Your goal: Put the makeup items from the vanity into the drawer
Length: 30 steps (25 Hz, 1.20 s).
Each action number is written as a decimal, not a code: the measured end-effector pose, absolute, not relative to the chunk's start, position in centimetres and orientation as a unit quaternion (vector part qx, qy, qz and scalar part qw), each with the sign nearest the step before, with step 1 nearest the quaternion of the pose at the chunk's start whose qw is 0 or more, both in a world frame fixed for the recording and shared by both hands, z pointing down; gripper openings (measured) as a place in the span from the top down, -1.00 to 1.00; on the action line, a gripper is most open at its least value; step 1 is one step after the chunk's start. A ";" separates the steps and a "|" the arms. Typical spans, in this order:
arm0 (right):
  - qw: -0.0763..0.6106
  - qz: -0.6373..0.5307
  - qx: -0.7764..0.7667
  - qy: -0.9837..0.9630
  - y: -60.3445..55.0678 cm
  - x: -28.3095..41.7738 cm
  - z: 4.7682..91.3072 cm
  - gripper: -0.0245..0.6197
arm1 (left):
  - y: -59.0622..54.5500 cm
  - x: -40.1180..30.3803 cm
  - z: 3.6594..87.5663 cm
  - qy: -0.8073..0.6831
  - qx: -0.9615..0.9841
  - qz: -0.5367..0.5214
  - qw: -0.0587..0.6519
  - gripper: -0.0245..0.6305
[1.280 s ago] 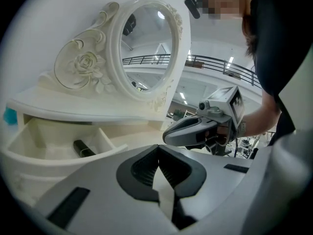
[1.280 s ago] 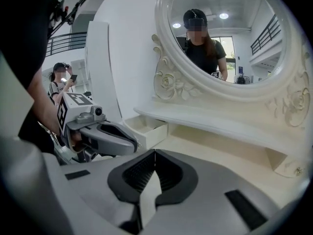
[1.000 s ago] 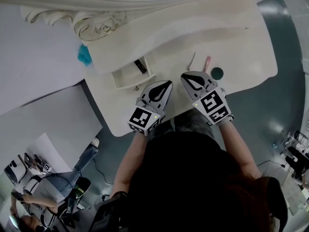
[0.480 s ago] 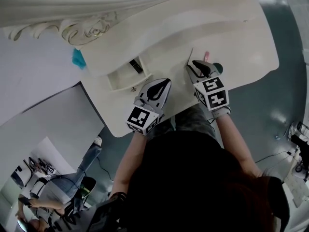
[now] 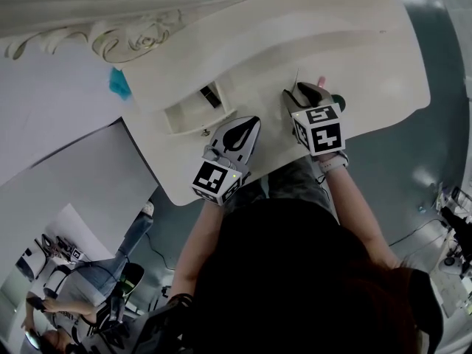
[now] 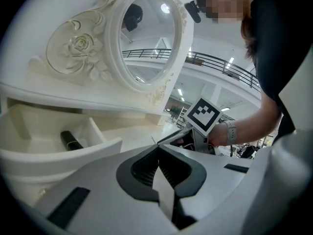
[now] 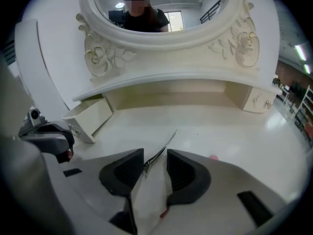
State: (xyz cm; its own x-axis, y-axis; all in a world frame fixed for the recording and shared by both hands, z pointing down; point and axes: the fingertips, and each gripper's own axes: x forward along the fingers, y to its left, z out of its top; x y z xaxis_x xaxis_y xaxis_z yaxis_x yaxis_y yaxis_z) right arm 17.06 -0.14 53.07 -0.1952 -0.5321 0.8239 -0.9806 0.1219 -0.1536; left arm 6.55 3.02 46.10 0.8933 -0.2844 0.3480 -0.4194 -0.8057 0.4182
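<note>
On the cream vanity top [image 5: 361, 57] a thin silver hair clip [image 7: 169, 139] lies between the fingers of my right gripper [image 7: 155, 155]. Its jaws have just been opening and stand open, the pads clear of the clip. In the head view the right gripper [image 5: 304, 89] points down at the clip [image 5: 296, 78]. Beside it lie a pink stick [image 5: 320, 81] and a round green compact [image 5: 338, 102]. The small drawer [image 5: 193, 108] stands open with a black tube [image 5: 212, 94] inside. My left gripper [image 5: 249, 124] hovers by the drawer [image 6: 58, 153], shut and empty.
A carved oval mirror [image 7: 156, 4] rises behind the vanity top. A second small drawer [image 7: 257, 101] at the right is closed. A teal object [image 5: 118, 83] sits off the vanity's left end. The vanity's front edge runs just under both grippers.
My right gripper has moved forward and down onto the vanity top, rolled, and opened its jaws around the clip. The left gripper has stayed put.
</note>
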 end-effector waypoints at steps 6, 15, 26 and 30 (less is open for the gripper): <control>0.367 0.317 0.531 -0.695 0.0 16.6 53.1 0.72 | 3.2 6.5 46.1 -0.191 0.939 0.131 0.253 0.88; 0.345 0.324 0.516 -0.714 0.3 15.9 52.1 0.77 | 3.1 5.9 46.2 -0.199 0.938 0.129 0.254 0.88; 0.286 0.294 0.465 -0.784 -1.1 10.0 46.8 0.77 | 2.7 4.8 45.2 -0.219 0.937 0.113 0.247 0.88; 0.280 0.273 0.433 -0.812 -1.8 7.0 45.2 0.77 | 2.4 3.6 44.8 -0.237 0.934 0.106 0.244 0.88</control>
State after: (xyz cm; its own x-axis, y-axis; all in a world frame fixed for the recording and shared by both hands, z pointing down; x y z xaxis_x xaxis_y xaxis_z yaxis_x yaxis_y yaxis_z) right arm 7.01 -1.75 45.19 -0.4695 -0.5502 0.6906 -0.8557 0.4764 -0.2022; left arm 3.61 2.37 44.83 0.8649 -0.3919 0.3135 -0.4952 -0.7681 0.4060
